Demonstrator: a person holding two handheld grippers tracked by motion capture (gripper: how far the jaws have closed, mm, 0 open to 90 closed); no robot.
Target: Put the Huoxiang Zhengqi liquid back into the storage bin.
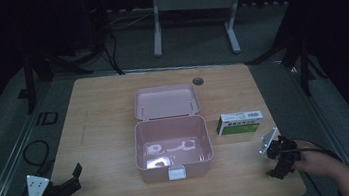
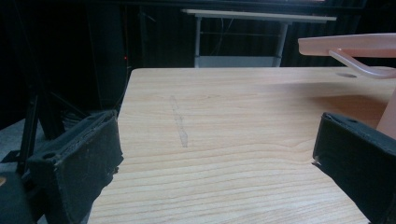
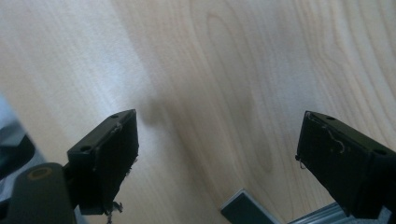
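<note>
From where I stand, the whole thing hinges on the small green-and-white carton and the right gripper. The carton lies flat on the wooden table, ahead of that gripper and a little toward its inner side, near but not touching it. Its long axis runs across the table, side to side, so its long front face is turned toward the person and its short ends point left and right. The right gripper rests at the near right corner with its jaws spread wide, nothing between them; its own view looks steeply down on bare wood. The left gripper sits at the near left corner, jaws likewise parted and empty, looking low across the tabletop. Between the two stands the pink box, lid thrown back, just beside the carton on the carton's left; something pale lies in its bottom, too blurred for me to name. The carton is well apart from the left gripper, with the box in the way, so I judge the right hand the nearer one for the pick, reaching forward and closing across the carton's narrow width.
</note>
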